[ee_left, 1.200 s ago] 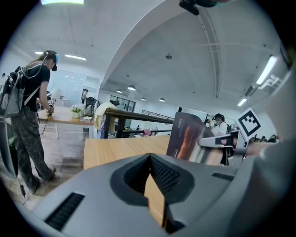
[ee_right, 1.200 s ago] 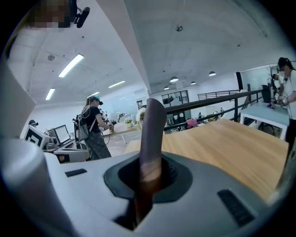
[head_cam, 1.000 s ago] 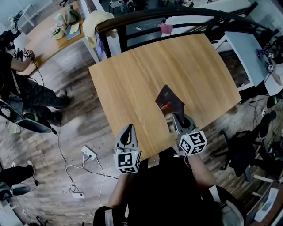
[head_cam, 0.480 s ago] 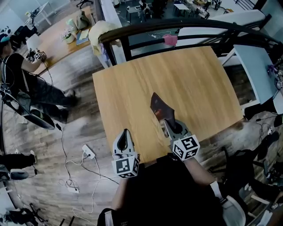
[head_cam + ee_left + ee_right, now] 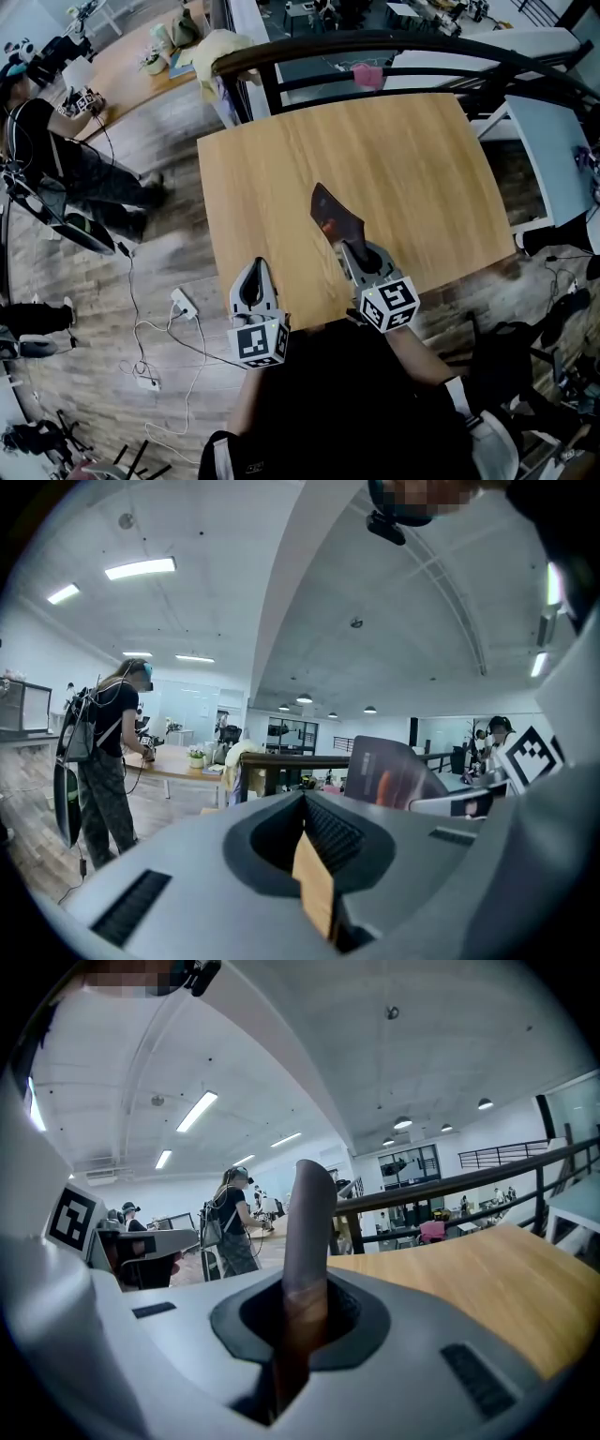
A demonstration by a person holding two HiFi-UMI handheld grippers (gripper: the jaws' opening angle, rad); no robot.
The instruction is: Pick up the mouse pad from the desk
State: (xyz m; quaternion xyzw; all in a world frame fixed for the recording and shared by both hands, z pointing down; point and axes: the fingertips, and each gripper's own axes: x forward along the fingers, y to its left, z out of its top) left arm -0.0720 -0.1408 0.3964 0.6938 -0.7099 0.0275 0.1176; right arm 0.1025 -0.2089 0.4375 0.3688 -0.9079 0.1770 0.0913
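The dark mouse pad (image 5: 333,219) with an orange mark stands on edge above the wooden desk (image 5: 412,178), lifted clear of it. My right gripper (image 5: 349,251) is shut on its near edge. In the right gripper view the mouse pad (image 5: 307,1241) rises edge-on from between the jaws. My left gripper (image 5: 251,277) hovers shut and empty over the desk's near left edge. In the left gripper view the mouse pad (image 5: 389,772) shows beyond the closed jaws, to the right.
A dark railing (image 5: 375,47) runs behind the desk. A power strip and cables (image 5: 178,305) lie on the wood floor at left, where a person (image 5: 56,159) stands by another table (image 5: 131,66). White desks (image 5: 553,131) stand at right.
Both grippers have risen and shifted a little left. The mouse pad has gone with the right gripper, tipping more upright over the desk.
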